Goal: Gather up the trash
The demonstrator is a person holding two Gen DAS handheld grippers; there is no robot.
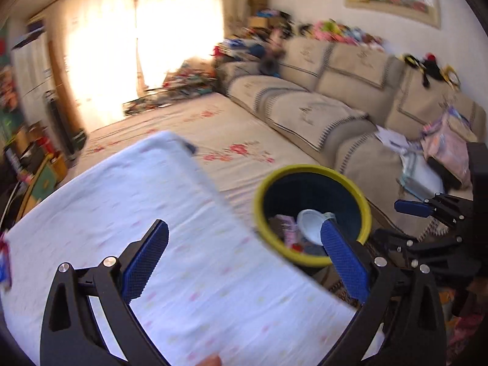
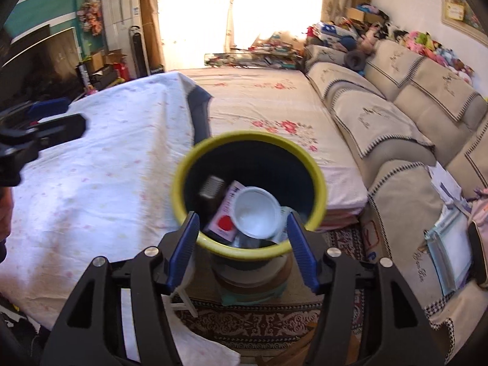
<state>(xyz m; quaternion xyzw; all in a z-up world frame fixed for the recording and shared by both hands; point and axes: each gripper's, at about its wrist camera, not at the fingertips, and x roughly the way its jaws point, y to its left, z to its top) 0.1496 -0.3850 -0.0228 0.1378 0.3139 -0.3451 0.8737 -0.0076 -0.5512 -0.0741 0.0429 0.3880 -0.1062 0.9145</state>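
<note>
A dark bin with a yellow rim (image 1: 308, 169) (image 2: 244, 135) stands beside the cloth-covered table. Inside lie a white plastic cup (image 2: 257, 212) (image 1: 309, 224), a pink-and-white box with a red dot (image 2: 225, 218) and a dark object (image 2: 210, 190). My right gripper (image 2: 242, 245) hangs over the bin's near rim, open, with nothing between its blue pads. My left gripper (image 1: 244, 257) is spread wide over the table's edge next to the bin and holds nothing. One right finger (image 1: 411, 209) shows past the bin in the left wrist view. A colourful packet (image 1: 4, 263) lies at the table's left edge.
The table wears a white cloth (image 2: 91, 167) with faint pink marks. Beyond it lies a floral-sheeted mattress (image 2: 259, 103), and a beige sofa (image 2: 396, 100) with papers and bags runs along the right. The bin rests on a stacked stand (image 2: 253, 280) on a patterned rug (image 2: 259, 320).
</note>
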